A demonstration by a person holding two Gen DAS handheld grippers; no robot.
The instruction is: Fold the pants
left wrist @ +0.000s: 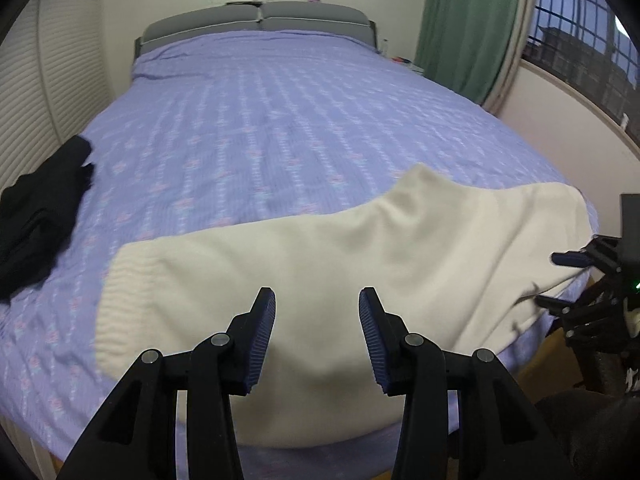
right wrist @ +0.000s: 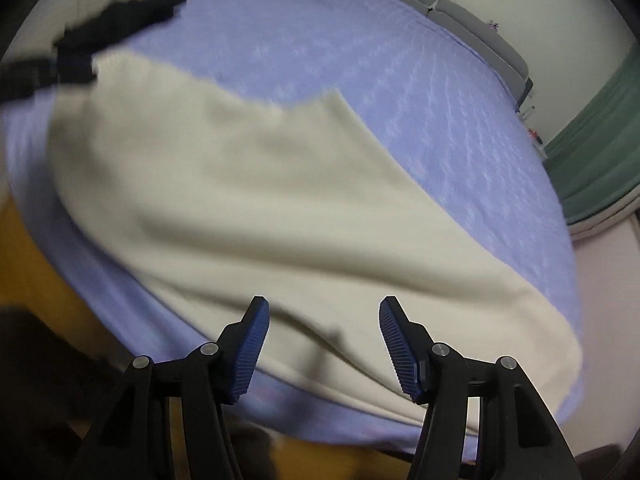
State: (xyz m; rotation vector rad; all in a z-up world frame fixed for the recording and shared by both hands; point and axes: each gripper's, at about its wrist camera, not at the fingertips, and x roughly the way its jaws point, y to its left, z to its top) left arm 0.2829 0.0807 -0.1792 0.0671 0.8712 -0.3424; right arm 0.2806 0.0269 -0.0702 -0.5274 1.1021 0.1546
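Cream pants (left wrist: 304,264) lie flat on purple bedspread (left wrist: 260,120), left gripper (left wrist: 317,300) and right gripper (right wrist: 324,308) both spread wide, holding nothing, black clothes (left wrist: 36,220) off left.

The pants (left wrist: 320,248) lie on the bed (left wrist: 260,128), along its near edge, one end toward the right corner. A heap of clothes (left wrist: 40,216) sits on the bed's left side, well apart from the pants. The headboard (left wrist: 256,20) stands at the far end, a curtain (left wrist: 468,20) and window (left wrist: 580,28) beyond the bed's right side.
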